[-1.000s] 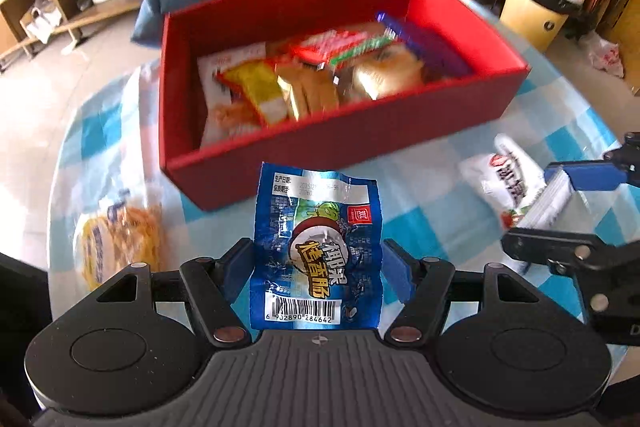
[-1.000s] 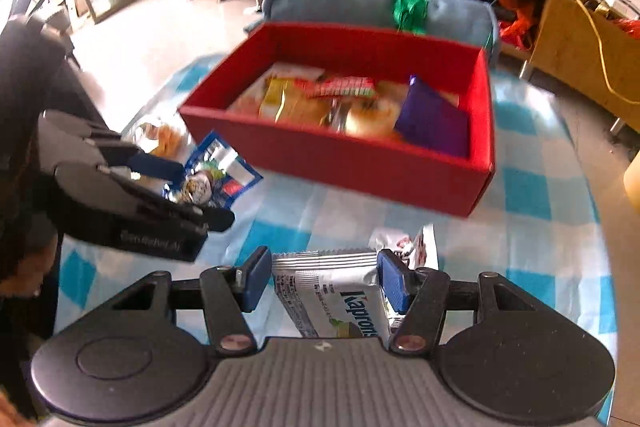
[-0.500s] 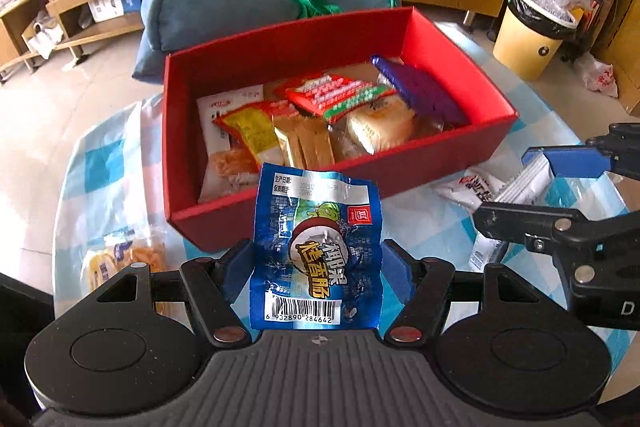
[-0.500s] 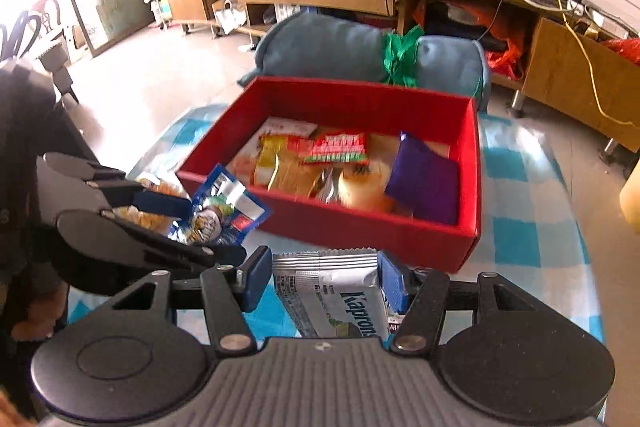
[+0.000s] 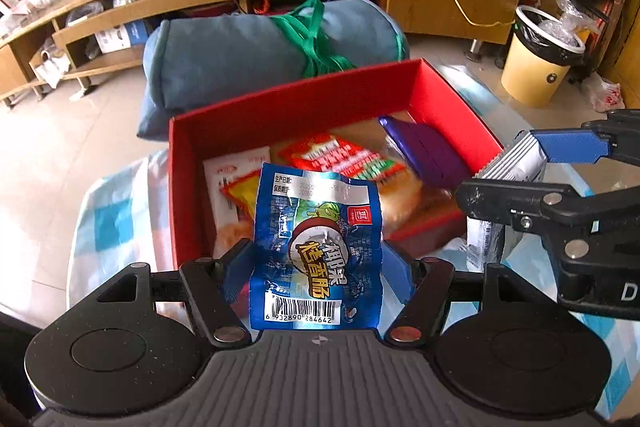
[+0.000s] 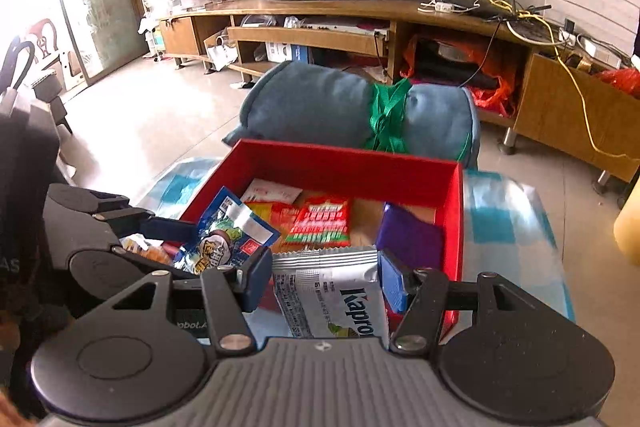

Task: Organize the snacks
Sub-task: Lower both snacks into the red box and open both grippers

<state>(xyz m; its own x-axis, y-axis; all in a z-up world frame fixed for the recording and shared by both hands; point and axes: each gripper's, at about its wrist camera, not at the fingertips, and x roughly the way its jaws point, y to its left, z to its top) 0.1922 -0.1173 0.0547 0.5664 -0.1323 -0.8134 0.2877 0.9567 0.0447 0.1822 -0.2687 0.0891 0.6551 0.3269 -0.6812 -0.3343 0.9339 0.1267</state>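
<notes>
A red box (image 5: 304,103) stands on the checked tablecloth and holds several snack packets, among them a purple one (image 5: 424,155) and a red-green one (image 5: 344,159). My left gripper (image 5: 316,267) is shut on a blue snack packet (image 5: 316,239) and holds it upright over the box's near wall. My right gripper (image 6: 324,283) is shut on a silver packet (image 6: 332,291) at the box's near right corner. The red box (image 6: 344,167) also shows in the right wrist view, with the blue packet (image 6: 224,231) and left gripper (image 6: 160,227) at its left end. The silver packet (image 5: 516,163) and right gripper (image 5: 540,171) show in the left wrist view.
A rolled blue-grey cushion (image 5: 256,51) tied with green strap lies just behind the box. A wooden TV bench (image 6: 360,15) runs along the back. A yellow waste bin (image 5: 540,63) stands on the floor to the right. The blue-white tablecloth (image 6: 508,219) extends right of the box.
Both grippers have risen and moved forward with their packets, from low over the table to the box's near edge. Both stay shut.
</notes>
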